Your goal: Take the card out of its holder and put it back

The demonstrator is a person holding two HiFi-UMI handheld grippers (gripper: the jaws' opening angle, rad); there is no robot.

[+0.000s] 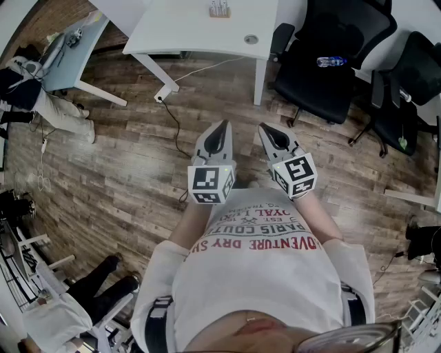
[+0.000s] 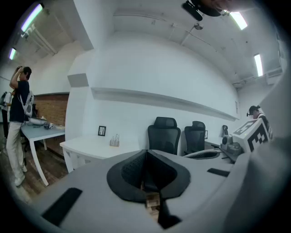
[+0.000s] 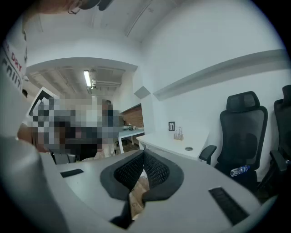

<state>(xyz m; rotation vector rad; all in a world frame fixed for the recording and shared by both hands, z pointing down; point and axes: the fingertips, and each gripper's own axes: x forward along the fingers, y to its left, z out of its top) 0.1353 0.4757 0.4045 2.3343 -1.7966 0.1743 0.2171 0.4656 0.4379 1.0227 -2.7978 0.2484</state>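
Left gripper (image 1: 220, 129): jaws pressed together, nothing between them.
Right gripper (image 1: 269, 132): jaws closed, empty.
Card and holder: not clearly visible; a small stand (image 1: 219, 8) on the white desk (image 1: 186, 31) may be it.
Bearing: ahead of both tips, well apart; the left gripper lines up closer.

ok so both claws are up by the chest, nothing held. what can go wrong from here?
1. A thin dark cable trails over the wooden floor in front of the white desk. It could trip someone on approach.
2. The left claw and right claw are both shut, so they must open before any grasp.
3. No card is identifiable, only a small stand at the desk's far edge.
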